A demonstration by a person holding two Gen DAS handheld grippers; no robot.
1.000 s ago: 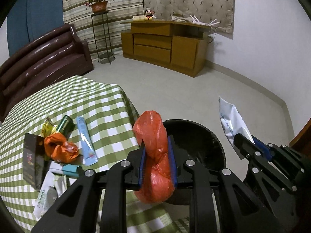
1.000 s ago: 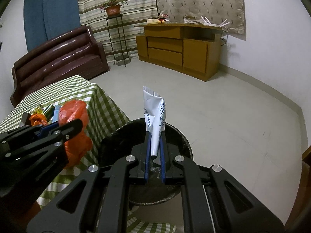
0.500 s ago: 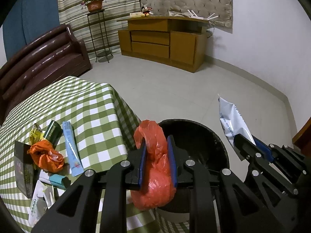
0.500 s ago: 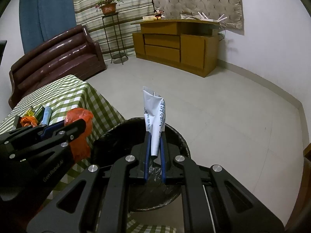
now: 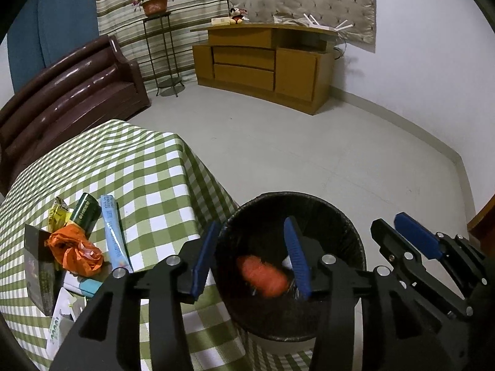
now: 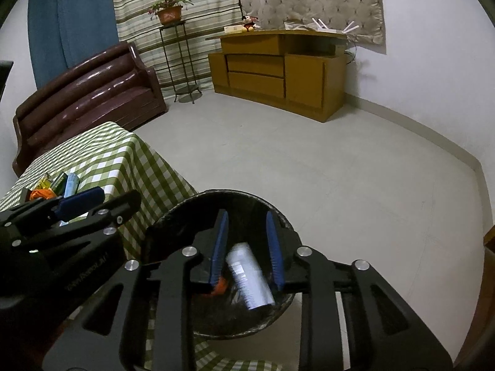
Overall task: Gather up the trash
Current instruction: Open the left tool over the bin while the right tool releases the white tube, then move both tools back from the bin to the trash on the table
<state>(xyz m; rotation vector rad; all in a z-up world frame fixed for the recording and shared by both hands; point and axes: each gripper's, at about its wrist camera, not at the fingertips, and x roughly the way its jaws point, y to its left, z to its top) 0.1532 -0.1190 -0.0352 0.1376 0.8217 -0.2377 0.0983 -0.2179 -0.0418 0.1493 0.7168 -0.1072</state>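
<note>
My left gripper (image 5: 250, 259) is open over the black trash bin (image 5: 340, 216). A red plastic bag (image 5: 263, 275), blurred, drops free inside the bin. My right gripper (image 6: 246, 247) is open over the same bin (image 6: 185, 213). A white wrapper (image 6: 249, 278), blurred, falls between its fingers into the bin. More trash lies on the green checked table (image 5: 139, 160): an orange bag (image 5: 74, 253), a blue tube (image 5: 113, 232), a dark green can (image 5: 85, 211), a yellow wrapper (image 5: 57, 213), a dark box (image 5: 38, 266).
The bin stands on the floor against the table's right edge. A brown sofa (image 5: 68, 92) is behind the table. A wooden cabinet (image 5: 266, 65) and a plant stand (image 5: 161, 52) are at the far wall. Grey floor lies between.
Both grippers have opened. The red bag has left the left gripper and the white wrapper has left the right gripper; both are dropping into the bin.
</note>
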